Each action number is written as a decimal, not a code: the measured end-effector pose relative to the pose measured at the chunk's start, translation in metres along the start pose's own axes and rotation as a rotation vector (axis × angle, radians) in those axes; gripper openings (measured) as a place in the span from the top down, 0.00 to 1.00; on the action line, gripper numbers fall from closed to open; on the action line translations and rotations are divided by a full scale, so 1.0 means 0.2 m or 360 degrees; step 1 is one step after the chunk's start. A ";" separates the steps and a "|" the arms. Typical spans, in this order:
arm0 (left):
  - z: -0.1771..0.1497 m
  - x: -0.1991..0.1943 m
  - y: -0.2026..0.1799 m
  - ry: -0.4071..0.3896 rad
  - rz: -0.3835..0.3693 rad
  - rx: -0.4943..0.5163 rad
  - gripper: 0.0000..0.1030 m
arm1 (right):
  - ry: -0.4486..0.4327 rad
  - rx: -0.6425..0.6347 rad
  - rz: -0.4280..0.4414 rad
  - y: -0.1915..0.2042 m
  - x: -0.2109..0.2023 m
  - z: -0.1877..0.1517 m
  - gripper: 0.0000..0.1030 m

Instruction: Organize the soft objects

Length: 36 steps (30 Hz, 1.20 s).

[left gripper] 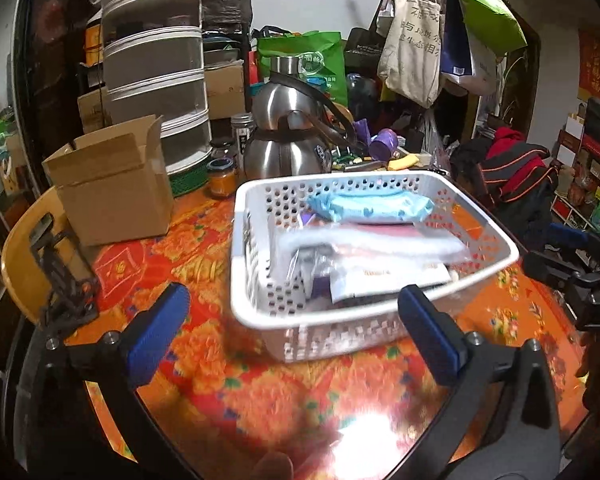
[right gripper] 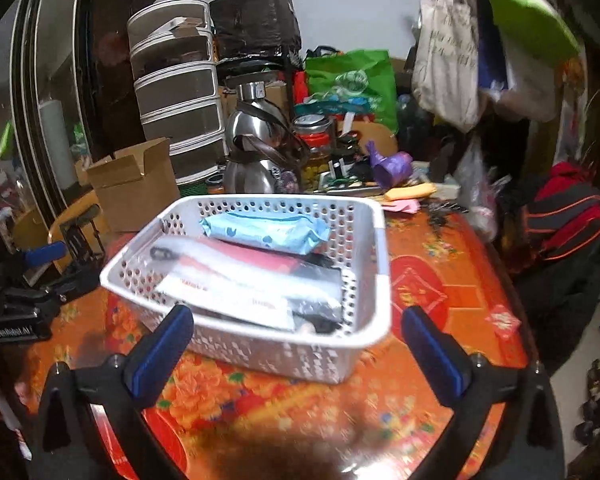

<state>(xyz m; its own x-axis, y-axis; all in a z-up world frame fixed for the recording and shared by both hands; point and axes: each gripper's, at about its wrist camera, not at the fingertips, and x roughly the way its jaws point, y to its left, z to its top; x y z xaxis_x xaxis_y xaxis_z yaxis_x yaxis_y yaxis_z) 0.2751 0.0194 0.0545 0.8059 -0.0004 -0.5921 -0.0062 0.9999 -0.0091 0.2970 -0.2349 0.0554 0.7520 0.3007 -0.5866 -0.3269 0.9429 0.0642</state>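
Both claws tilt downward over the tabletop [left gripper: 228, 392]; left claw [left gripper: 292, 336] and right claw [right gripper: 300, 356] gape wide, empty; the basket [left gripper: 496, 248] (blue pack [left gripper: 372, 206] inside) sits just ahead.

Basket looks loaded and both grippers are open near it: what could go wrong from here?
1. The white basket sits on a glossy tablecloth; a nudge from the left gripper or right gripper might slide it.
2. The blue pack lies on top of the pile and may slip off.
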 end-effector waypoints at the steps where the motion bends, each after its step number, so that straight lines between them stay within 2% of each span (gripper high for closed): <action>1: -0.02 -0.04 0.00 -0.0007 0.0008 0.0005 0.00 | -0.0010 -0.0022 -0.0014 0.02 -0.04 -0.02 0.00; 4: -0.11 -0.19 0.01 -0.0040 0.0022 -0.0004 0.00 | -0.0059 -0.0076 -0.0042 0.08 -0.20 -0.11 0.00; 8: -0.25 -0.45 0.03 -0.0105 0.0006 -0.0024 0.00 | -0.0036 -0.0122 -0.0110 0.18 -0.40 -0.24 0.00; 11: -0.35 -0.62 0.03 -0.0070 0.0037 -0.0041 0.00 | -0.0063 -0.0181 -0.0213 0.26 -0.57 -0.35 0.00; 13: -0.41 -0.75 0.04 -0.0082 -0.0002 -0.0065 0.00 | -0.0116 -0.0142 -0.0229 0.29 -0.70 -0.40 0.00; 17: -0.53 -1.00 0.02 -0.0158 -0.0031 -0.0082 0.00 | -0.0184 -0.0008 -0.0146 0.33 -0.91 -0.50 0.00; 20: -0.59 -1.12 -0.05 -0.0212 -0.0046 -0.0067 0.00 | -0.0198 -0.0001 -0.0083 0.34 -0.96 -0.52 0.00; 24: -0.58 -1.10 -0.15 -0.0192 -0.0076 -0.0014 0.00 | -0.0182 -0.0013 -0.0143 0.36 -0.90 -0.49 0.00; 27: -0.58 -1.07 -0.18 -0.0170 -0.0086 -0.0012 0.00 | -0.0154 0.0001 -0.0132 0.36 -0.87 -0.48 0.00; 36: -0.54 -1.02 -0.15 -0.0153 -0.0081 -0.0022 0.00 | -0.0138 -0.0010 -0.0132 0.37 -0.84 -0.48 0.00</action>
<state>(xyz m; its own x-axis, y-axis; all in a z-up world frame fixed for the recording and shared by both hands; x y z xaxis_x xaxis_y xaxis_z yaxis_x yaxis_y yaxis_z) 0.0479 -0.0118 0.0884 0.8585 -0.0497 -0.5104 0.0286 0.9984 -0.0491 0.0917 -0.2302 0.0812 0.8230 0.2335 -0.5178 -0.2651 0.9641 0.0133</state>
